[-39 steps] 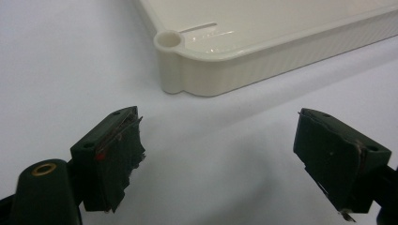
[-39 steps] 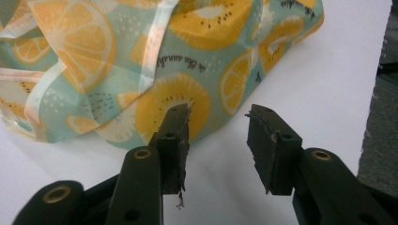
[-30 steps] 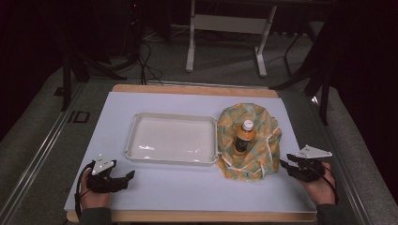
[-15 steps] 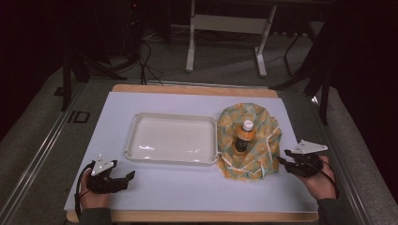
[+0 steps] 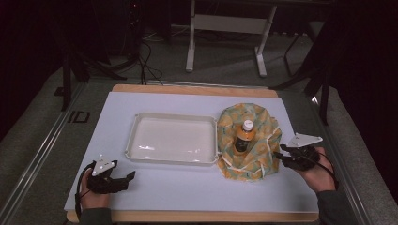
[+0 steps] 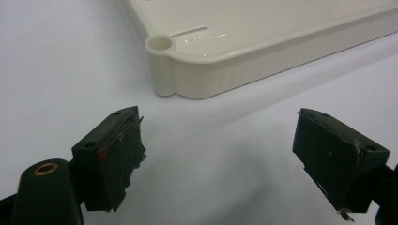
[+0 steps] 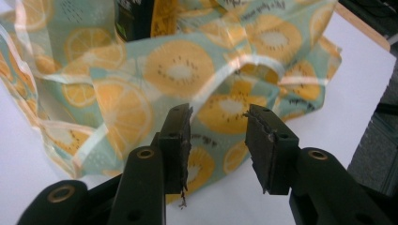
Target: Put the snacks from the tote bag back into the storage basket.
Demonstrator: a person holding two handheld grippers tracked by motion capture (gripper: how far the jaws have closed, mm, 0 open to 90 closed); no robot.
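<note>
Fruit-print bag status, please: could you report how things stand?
Right tongs open, short of the bag. Bottle upright inside. Left tongs open near the tray. Nothing between.

Small print runs across the fruit-patterned bag [image 7: 197, 70] — too blurred to read.

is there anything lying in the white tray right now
No, in the high view the white tray holds nothing, while the bottle stands in the fruit-print bag beside it.
</note>
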